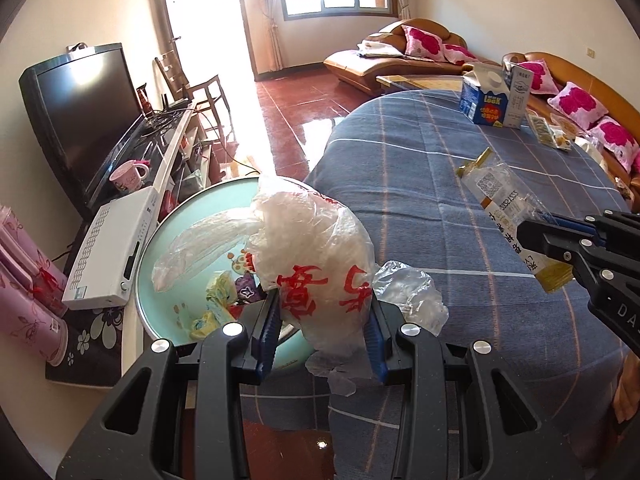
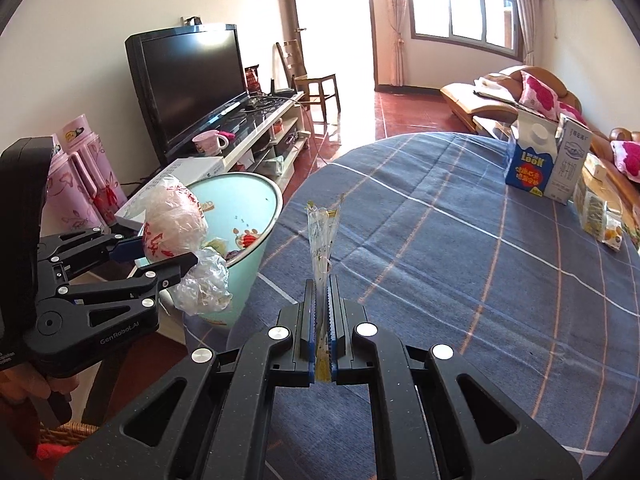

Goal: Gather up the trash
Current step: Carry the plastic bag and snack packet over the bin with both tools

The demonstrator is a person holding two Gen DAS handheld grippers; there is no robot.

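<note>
While my left gripper (image 1: 324,316) clamps the crumpled plastic bag (image 1: 316,256), white w/ red characters, its blue pads (image 1: 267,324) press in on both sides, jaws partly closed around the bulk. Left wrist view: bag hangs over the near rim of the mint-green bin (image 1: 188,216), which sits just left of the table edge w/ scraps already inside. A clear film tail (image 1: 412,292) spills out to the right of the bag. Plaid tablecloth (image 1: 400,152) fills the right half. My right gripper (image 1: 560,248) comes in from the right edge, pinching a clear snack wrapper (image 1: 500,200) w/ yellow trim, held above the cloth. Far end of the table: blue milk carton (image 1: 486,100), upright, more wrappers (image 1: 552,132) just right of it. TV (image 1: 80,112) and a pink mug (image 1: 128,176) on the left.

Right wrist view now: right gripper (image 2: 322,300) jaws nearly closed, only the thin wrapper (image 2: 322,236) between them, standing up edge-on above the cloth (image 2: 440,260). Left gripper (image 2: 160,256) at left, bag (image 2: 172,220) in its grip right at the bin (image 2: 248,200) mouth, near side; film tail (image 2: 204,284) dangles outside the bin wall. Carton (image 2: 532,168) far right, upright. Pink flasks (image 2: 92,168) by the wall at left.
</note>
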